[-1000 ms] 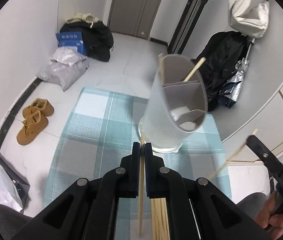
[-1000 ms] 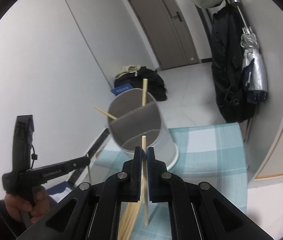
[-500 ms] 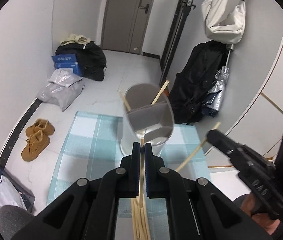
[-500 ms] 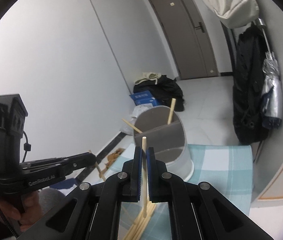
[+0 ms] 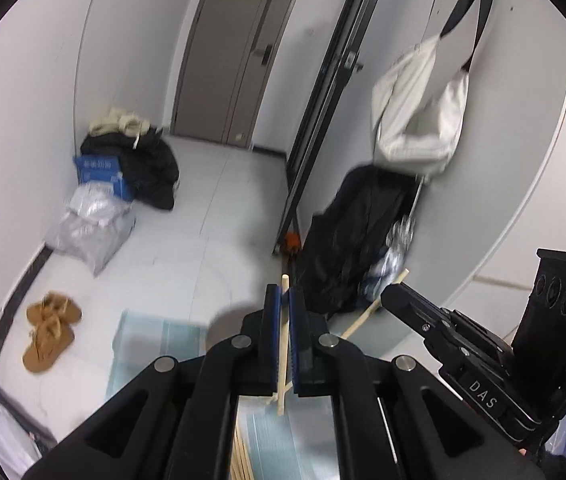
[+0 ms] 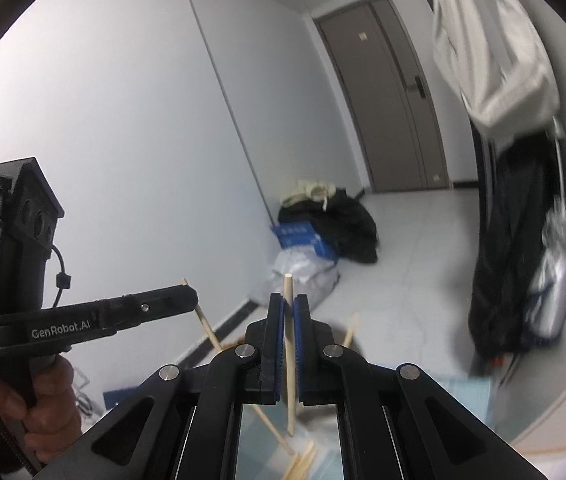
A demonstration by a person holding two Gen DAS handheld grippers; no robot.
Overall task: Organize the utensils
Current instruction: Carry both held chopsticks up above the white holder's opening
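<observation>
My left gripper [image 5: 283, 300] is shut on a wooden chopstick [image 5: 281, 344] that stands upright between its blue pads. My right gripper [image 6: 288, 308] is shut on another wooden chopstick [image 6: 290, 360], also upright. Each gripper shows in the other's view: the right one [image 5: 393, 294] at the right with its chopstick, the left one [image 6: 191, 300] at the left with its chopstick. Both are held high above the table. More chopsticks [image 6: 303, 460] lie below on the blue checked cloth [image 5: 155, 340]. The grey utensil holder is mostly hidden behind the fingers; only a blurred rim [image 6: 343, 330] shows.
Beyond the table is a tiled floor with brown shoes [image 5: 49, 330], a grey bag [image 5: 91, 228], a blue box [image 5: 101, 172] and black clothes [image 5: 143, 160]. A black coat [image 5: 355, 236] and a white bag [image 5: 419, 116] hang at the right. A grey door [image 5: 239, 52] is at the back.
Both grippers have risen and tilted up, each still holding its chopstick. The utensil holder has dropped from full view to almost hidden behind the fingers.
</observation>
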